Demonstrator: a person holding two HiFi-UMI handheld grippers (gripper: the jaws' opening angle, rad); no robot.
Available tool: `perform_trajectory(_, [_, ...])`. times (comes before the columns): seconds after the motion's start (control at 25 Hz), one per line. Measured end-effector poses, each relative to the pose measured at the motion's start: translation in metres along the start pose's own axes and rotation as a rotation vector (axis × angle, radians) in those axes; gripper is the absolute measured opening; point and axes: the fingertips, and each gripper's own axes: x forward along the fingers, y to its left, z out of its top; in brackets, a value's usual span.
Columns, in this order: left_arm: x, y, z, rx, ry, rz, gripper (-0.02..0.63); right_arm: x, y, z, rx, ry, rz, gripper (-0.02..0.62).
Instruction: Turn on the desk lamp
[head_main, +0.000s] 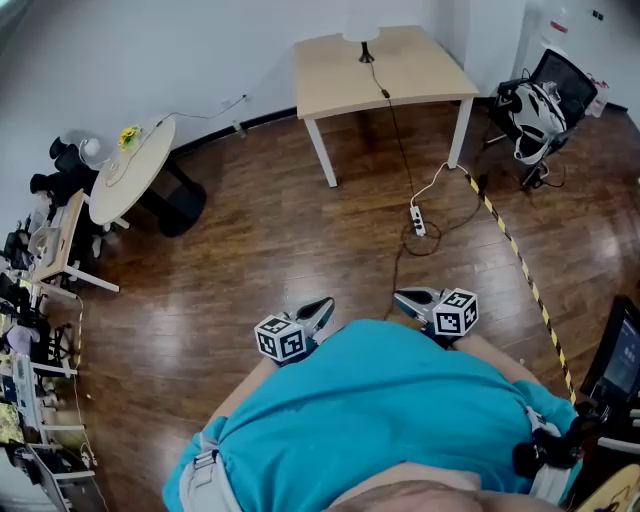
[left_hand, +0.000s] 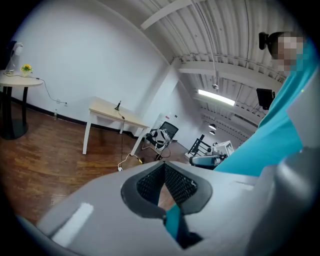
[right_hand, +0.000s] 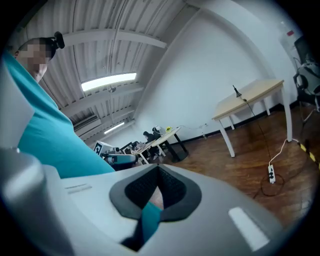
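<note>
The lamp is standing at the far edge of the desk, well apart from the person, who is facing it across the floor. Its cord is running off the front of the desk and down to a power strip lying on the boards.

The left gripper and the right gripper are hanging low and close to the person's body, nowhere near the desk. In the left gripper view the left gripper is showing its jaws pressed together at the tips, pinching nothing. The right gripper is looking the same in its own view: tips meeting, nothing between them.

The lamp is looking light and top-heavy: a pale shade is sitting on a thin dark stem over a small base. A push high up is likely going to tip it, and the shade is probably too thin to be worth squeezing.

The switch is too small to make out from here; it may be sitting on the base or along the cord. If it is on the base, pressing straight down is sending the force into the desk and keeping the lamp put. If it is on the cord, the limp cord is going to slide, so one gripper should be pinning it while the other is pressing. Closed jaws are making a fair blunt tip for that.
</note>
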Motion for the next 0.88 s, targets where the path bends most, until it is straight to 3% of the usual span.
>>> perform_trajectory(0.28, [-0.008,0.072,0.008,-0.031,-0.002,-0.022,0.029,0.069,-0.024,-0.003,-0.010,0.064,-0.019,0.002])
perform_trajectory(0.48, [-0.050,0.171,0.073,-0.047,-0.043,-0.049,0.029,0.180,-0.029,0.041,-0.040,0.087,-0.068,0.002])
perform_trajectory(0.64, [-0.075,0.264,0.140,-0.055,-0.050,-0.059,0.029,0.284,-0.037,0.082,-0.028,0.172,-0.048,0.002])
perform_trajectory(0.76, [-0.074,0.320,0.164,-0.124,-0.030,-0.079,0.029,0.335,-0.056,0.105,-0.009,0.221,-0.041,0.002])
perform_trajectory(0.88, [-0.058,0.353,0.179,-0.151,-0.010,-0.105,0.029,0.357,-0.086,0.140,0.032,0.197,-0.077,0.002])
